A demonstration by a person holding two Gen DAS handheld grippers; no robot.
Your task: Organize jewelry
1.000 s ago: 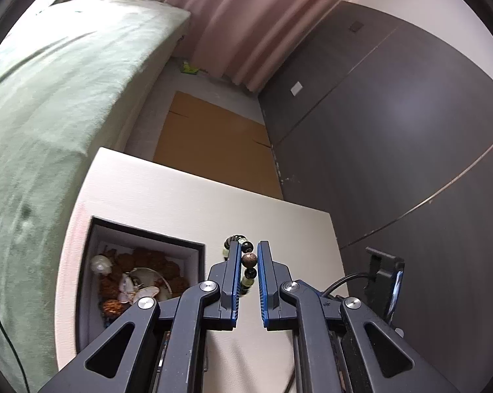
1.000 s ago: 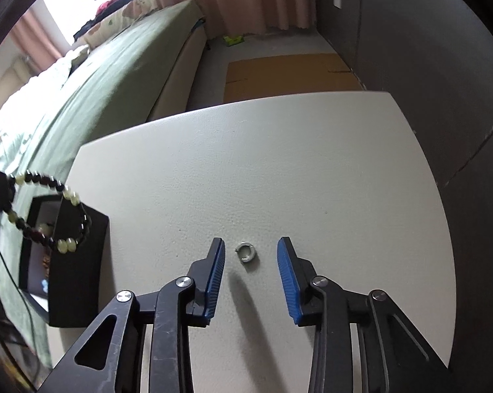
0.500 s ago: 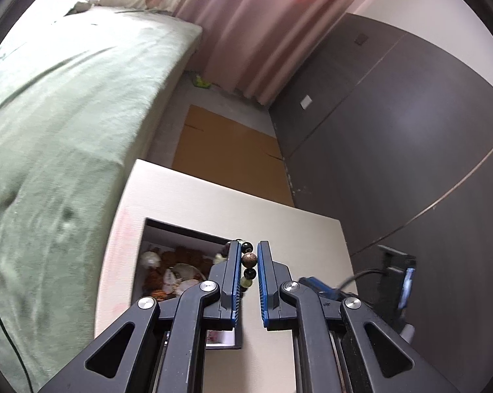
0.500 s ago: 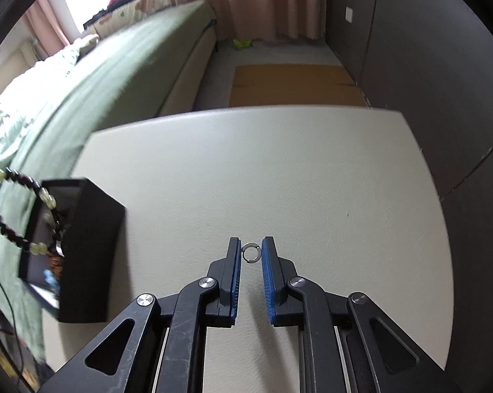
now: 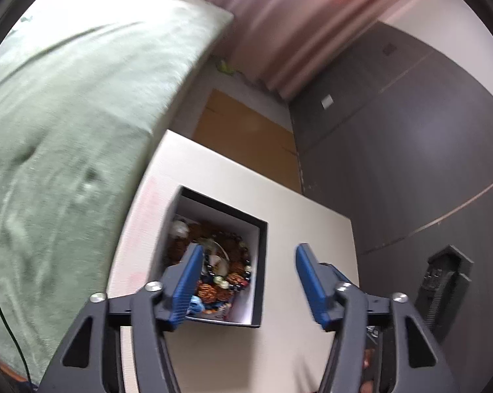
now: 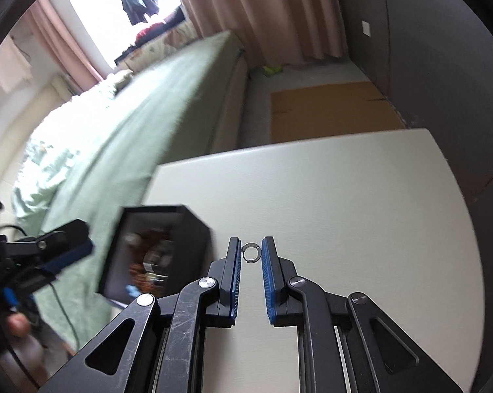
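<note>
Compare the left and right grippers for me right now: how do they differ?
The left gripper has its jaws spread and opening, with nothing between them; the right gripper is shut on the small metal ring. The left hangs over the open black box of beads, while the right is over bare white table. Both have blue pads on black fingers.

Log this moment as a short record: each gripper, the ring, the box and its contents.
left gripper: jaws opening, nothing between them, above the box
right gripper: shut on the small silver metal ring, held clear of the white tabletop
black square box: open, white inside, on the tabletop near the edge by the green bed
box contents: dark and brown beaded bracelets, other pieces blurred
</note>
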